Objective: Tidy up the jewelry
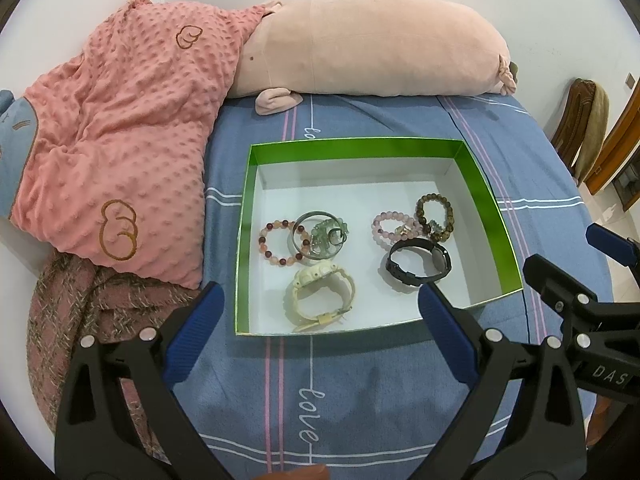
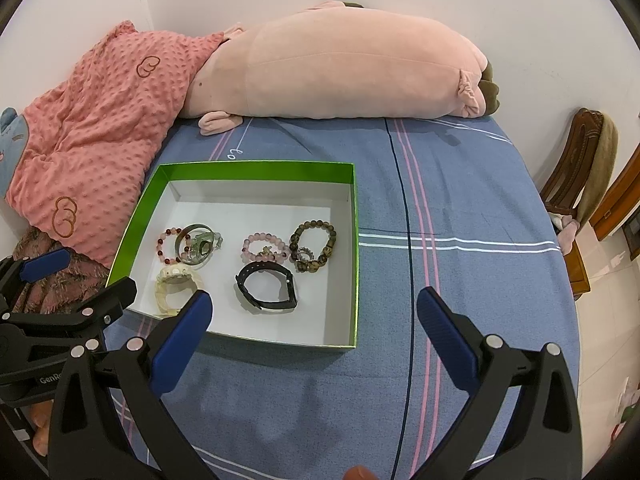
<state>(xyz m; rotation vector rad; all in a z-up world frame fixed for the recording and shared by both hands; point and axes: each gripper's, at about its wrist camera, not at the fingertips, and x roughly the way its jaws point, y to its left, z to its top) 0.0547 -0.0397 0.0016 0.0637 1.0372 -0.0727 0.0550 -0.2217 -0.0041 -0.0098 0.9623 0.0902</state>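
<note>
A green-walled box point(image 1: 484, 196) point(image 2: 256, 168) with a white floor lies on the blue bedsheet. Inside lie a cream watch point(image 1: 320, 296) point(image 2: 176, 286), a black watch point(image 1: 418, 262) point(image 2: 266, 286), a red and pink bead bracelet point(image 1: 282, 242) point(image 2: 170, 246), a silver bangle with green beads point(image 1: 320, 236) point(image 2: 198, 246), a pink bead bracelet point(image 1: 394, 228) point(image 2: 264, 248) and a brown bead bracelet point(image 1: 436, 216) point(image 2: 314, 246). My left gripper point(image 1: 320, 300) hangs open just before the box's near edge. My right gripper point(image 2: 314, 308) is open too, over the box's near right corner. Neither holds anything.
A pink dotted blanket point(image 1: 120, 128) and a brown plaid throw point(image 1: 80, 300) lie left of the box. A long pink plush point(image 1: 360, 44) lies along the wall behind. A wooden chair point(image 2: 576, 184) stands at the bed's right edge. Bare sheet point(image 2: 460, 200) stretches right of the box.
</note>
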